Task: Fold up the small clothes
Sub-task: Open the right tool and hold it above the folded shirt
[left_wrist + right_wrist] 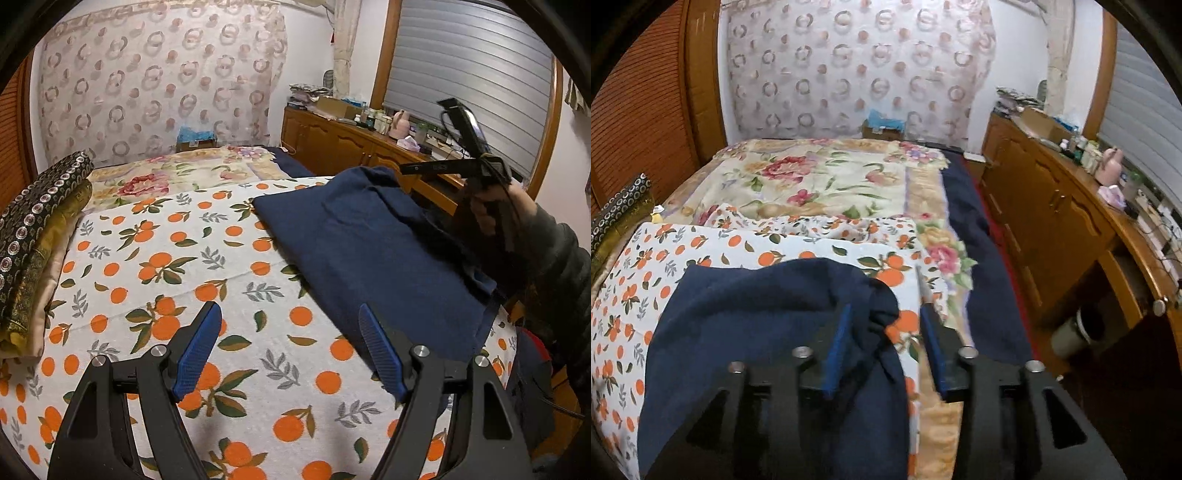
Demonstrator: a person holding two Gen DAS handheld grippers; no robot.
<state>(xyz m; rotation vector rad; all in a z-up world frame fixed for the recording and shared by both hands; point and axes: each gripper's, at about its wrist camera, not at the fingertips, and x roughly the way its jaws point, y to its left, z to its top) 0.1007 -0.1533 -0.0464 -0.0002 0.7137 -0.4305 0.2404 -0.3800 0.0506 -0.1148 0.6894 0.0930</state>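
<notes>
My right claw (882, 350) stands released, a fold of the navy garment (768, 317) loose between its pads. My left claw (288, 350) hangs released, the garment to its right. A fold looks just laid; next, regrip an edge.

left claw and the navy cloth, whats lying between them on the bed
Nothing but bare orange-print sheet between the open left claw and the navy cloth, per the left wrist view.

Orange-print sheet (229, 266) over floral blanket (827, 177); wooden cabinet (1045, 206) beside bed
</notes>
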